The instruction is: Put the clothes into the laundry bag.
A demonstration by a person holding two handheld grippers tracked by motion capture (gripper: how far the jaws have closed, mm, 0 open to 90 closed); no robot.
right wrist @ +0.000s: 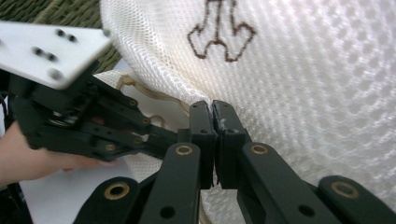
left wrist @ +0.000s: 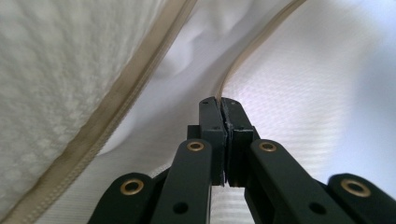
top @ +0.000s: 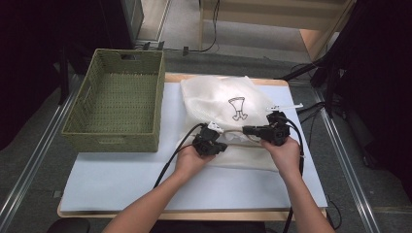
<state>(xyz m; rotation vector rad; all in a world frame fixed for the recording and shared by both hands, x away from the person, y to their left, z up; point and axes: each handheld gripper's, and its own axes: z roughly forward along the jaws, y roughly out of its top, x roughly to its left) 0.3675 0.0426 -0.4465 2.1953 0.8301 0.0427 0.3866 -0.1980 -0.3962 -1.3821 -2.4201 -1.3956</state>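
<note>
The person's forearms come in from the bottom of the high view, each hand carrying a gripper to the near edge of a white mesh bag [top: 228, 104].

The left gripper [top: 217, 137] has its jaws pressed together on the bag's beige edge tape [left wrist: 223, 86]; in the left gripper view the tape runs straight out of the closed tips and curves away upward, with mesh on both sides. The right gripper [top: 248, 130] points sideways toward the left one, and its jaws are closed as well, pinching mesh at the bag's rim [right wrist: 219, 122]. In its own view the brown emblem [right wrist: 222, 32] sits above the tips and the left gripper [right wrist: 177, 135] lies just beside them, to the left.

What matters for the next move is that both grips sit close together on the same near edge, which runs left to right across the table. The bulk of the bag lies beyond the jaws, away from the person. Drawing the hands apart along that edge would probably stretch the mouth taut; neither hand is clearly nearer.

The bag lies on a pale sheet [top: 121, 179] over a wooden table [top: 272, 81]. A green woven basket [top: 119, 99] stands at the left, well clear of the grippers. Beyond is grey floor, and dark gear flanks both sides.
</note>
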